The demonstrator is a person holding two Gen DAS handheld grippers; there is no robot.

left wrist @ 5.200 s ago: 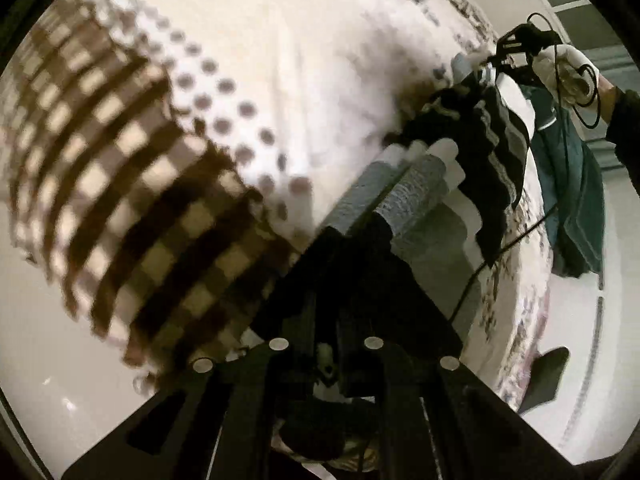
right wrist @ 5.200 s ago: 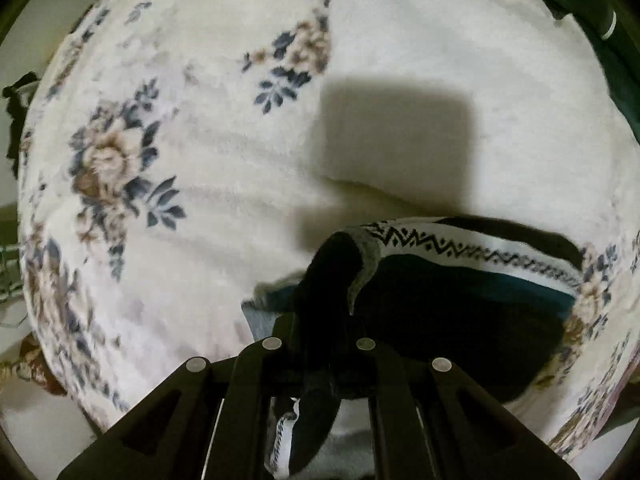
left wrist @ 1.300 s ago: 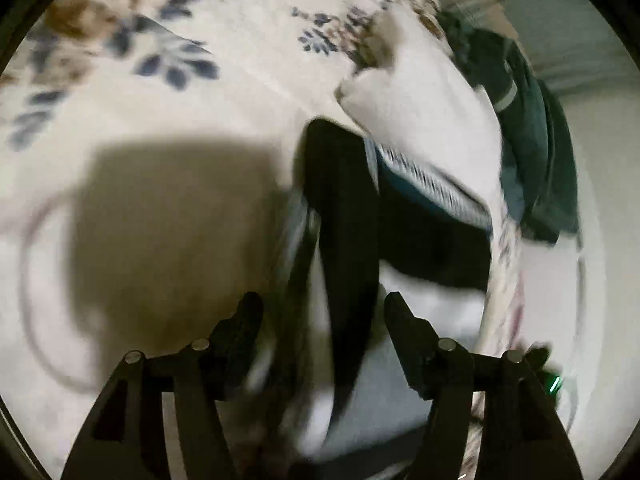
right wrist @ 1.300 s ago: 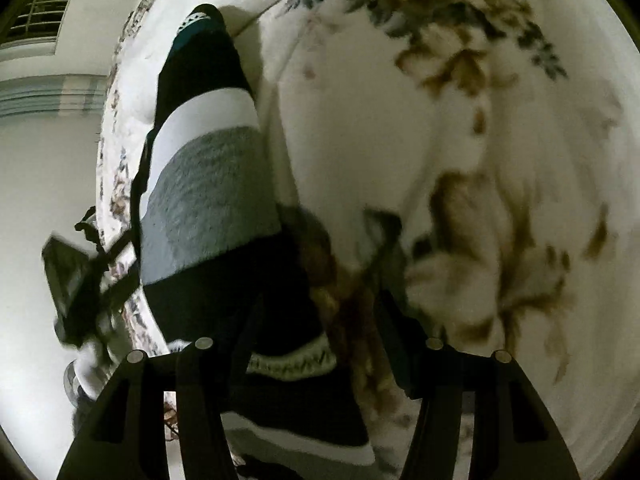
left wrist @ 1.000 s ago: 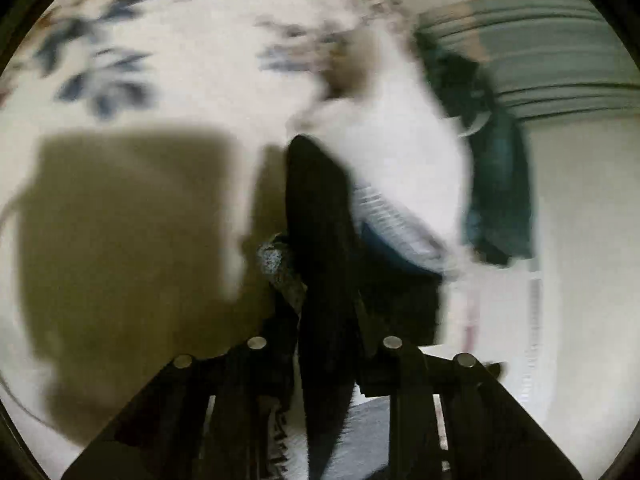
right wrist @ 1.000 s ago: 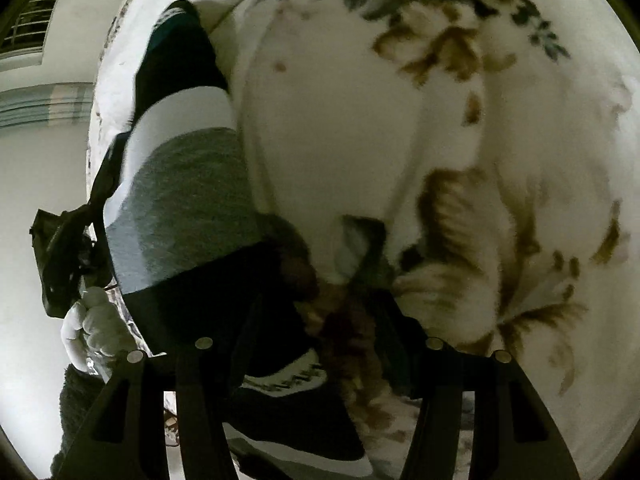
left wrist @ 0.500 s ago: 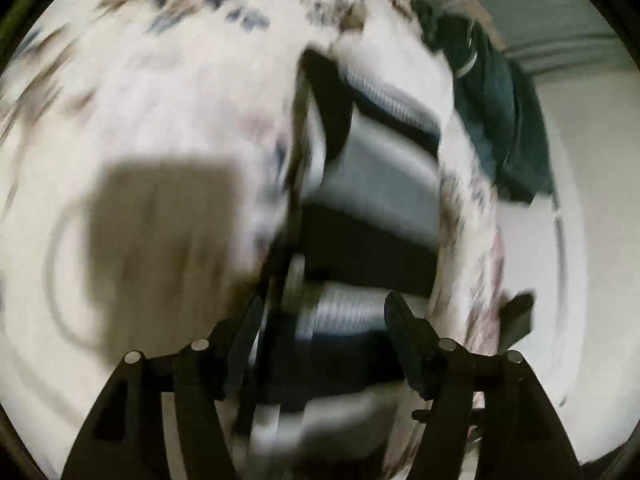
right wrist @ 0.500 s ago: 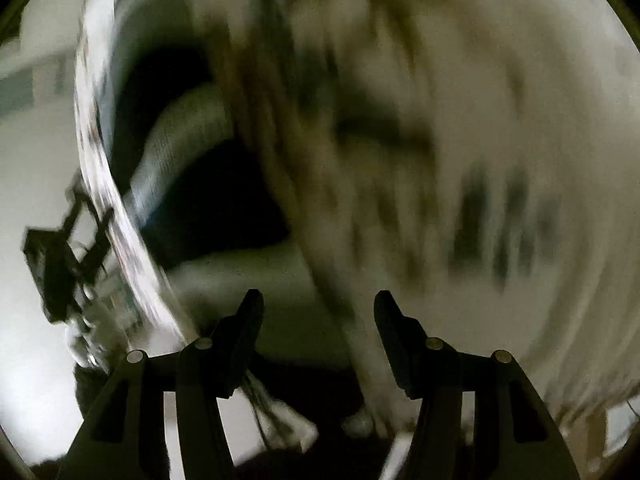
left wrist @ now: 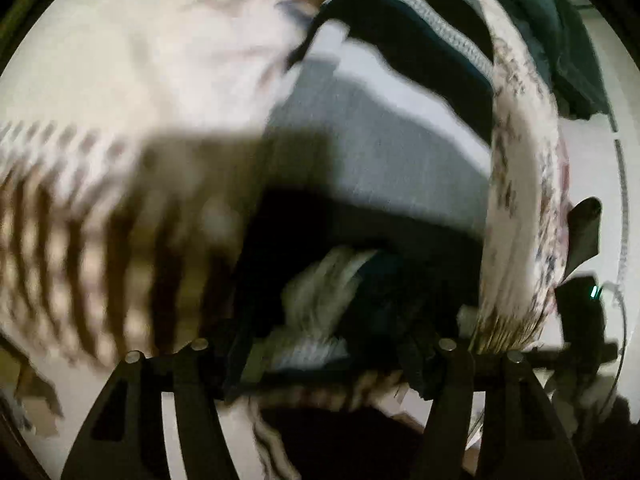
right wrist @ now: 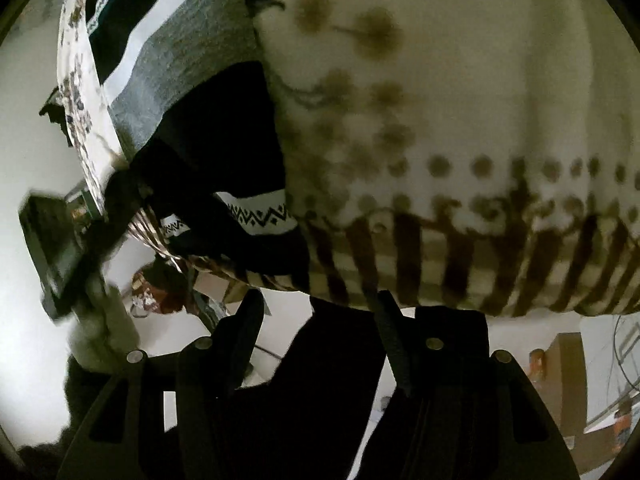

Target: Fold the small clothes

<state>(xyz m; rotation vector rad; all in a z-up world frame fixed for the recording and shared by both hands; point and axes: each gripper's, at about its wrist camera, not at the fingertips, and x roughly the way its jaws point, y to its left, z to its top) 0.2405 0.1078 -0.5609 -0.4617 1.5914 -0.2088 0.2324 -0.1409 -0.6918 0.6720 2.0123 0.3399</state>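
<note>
A folded sweater with black, white and grey bands and a zigzag trim lies on a cream blanket with brown dots and checks. The left wrist view is blurred. In it my left gripper hovers open over the sweater's near, dark end, with nothing pinched. The right wrist view shows the sweater at the upper left on the blanket. My right gripper is open just off the blanket's near edge. Only dark cloth farther back shows between its fingers.
Dark green clothing lies at the far end of the bed. A white-gloved hand holds a dark device at the left of the right wrist view. Pale floor lies below the bed edge, with a cardboard box on it.
A second ago my left gripper was shut on the sweater's black fabric; now it is open. Both views have swept along the bed toward its checked near edge. The right gripper stayed open.
</note>
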